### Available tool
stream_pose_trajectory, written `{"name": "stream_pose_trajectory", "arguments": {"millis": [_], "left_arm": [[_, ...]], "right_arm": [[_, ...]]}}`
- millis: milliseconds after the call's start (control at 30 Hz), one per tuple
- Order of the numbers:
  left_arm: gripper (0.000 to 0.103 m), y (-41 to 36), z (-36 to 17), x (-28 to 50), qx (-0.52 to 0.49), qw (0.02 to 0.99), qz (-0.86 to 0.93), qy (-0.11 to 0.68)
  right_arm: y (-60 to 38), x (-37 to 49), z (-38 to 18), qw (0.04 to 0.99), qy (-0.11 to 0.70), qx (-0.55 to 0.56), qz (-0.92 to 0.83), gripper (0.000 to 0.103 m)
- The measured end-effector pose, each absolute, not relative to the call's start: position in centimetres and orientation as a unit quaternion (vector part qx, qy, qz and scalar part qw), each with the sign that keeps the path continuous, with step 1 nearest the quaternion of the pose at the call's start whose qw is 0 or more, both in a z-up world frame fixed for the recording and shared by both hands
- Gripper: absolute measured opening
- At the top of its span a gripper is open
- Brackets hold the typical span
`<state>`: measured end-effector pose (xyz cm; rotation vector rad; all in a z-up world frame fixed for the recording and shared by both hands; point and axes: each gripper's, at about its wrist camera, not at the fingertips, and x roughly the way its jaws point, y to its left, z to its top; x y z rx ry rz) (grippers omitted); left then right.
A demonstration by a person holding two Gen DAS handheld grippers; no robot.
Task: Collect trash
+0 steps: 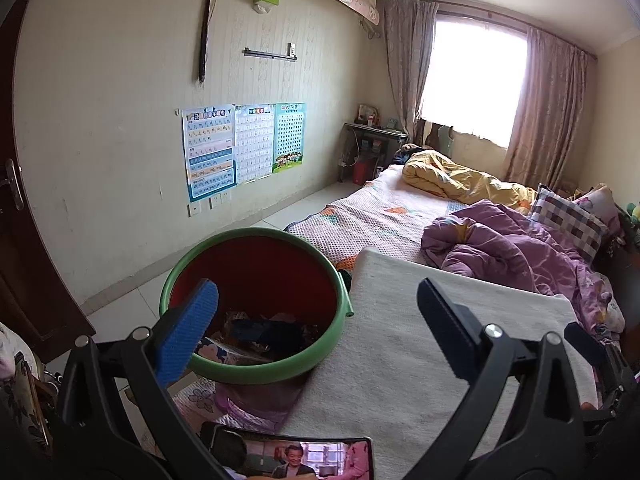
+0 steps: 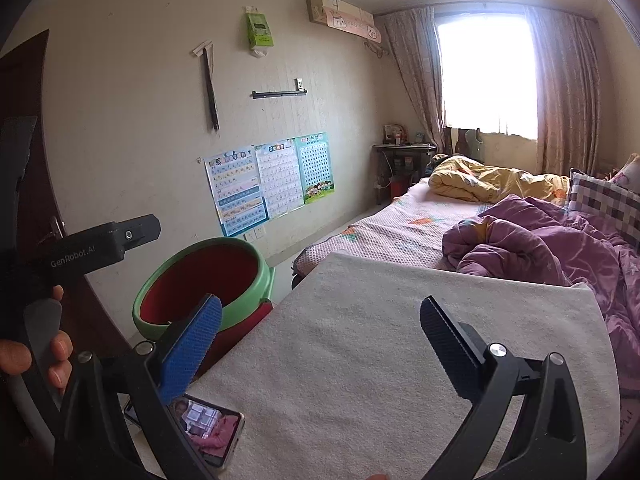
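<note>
A phone (image 1: 292,458) with a lit screen lies nearest, cut off by the lower edge just below the left tongs (image 1: 318,314), resting on the pale, nappy cloth of the table (image 1: 400,340). Those tongs are spread wide with nothing between them, one ribbed blue pad (image 1: 188,332) over the round bin (image 1: 256,368) and one black pad over the cloth. The bin, green-rimmed plastic with a dark red inner wall, stands just left of the table's edge, ahead and left of both tongs; trash (image 1: 260,336) lies in its bottom, a dim jumble of wrappers and dark scraps too shadowed to sort out. In the right wrist view the right tongs (image 2: 320,338) are likewise spread and empty above the bare cloth, and the bin's contents are hidden behind its rim. At that view's left edge a hand (image 2: 48,356) grips the other black tool, only fingertips showing. Beyond the table, a crumpled purple quilt (image 1: 500,248) lies on the bed (image 1: 360,208).
</note>
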<state>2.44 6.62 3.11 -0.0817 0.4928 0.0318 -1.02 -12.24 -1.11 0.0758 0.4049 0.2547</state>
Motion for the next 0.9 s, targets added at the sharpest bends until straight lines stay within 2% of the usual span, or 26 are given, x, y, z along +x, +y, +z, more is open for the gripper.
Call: {"name": "stream_pose_trajectory", "arguments": {"millis": [900], "left_arm": [[0.098, 3.0, 3.5, 1.2, -0.02, 0.971, 0.013, 0.239]], "right_arm": [[-15.5, -2.1, -1.7, 0.965, 0.221, 0.05, 0.134, 0.096]]}}
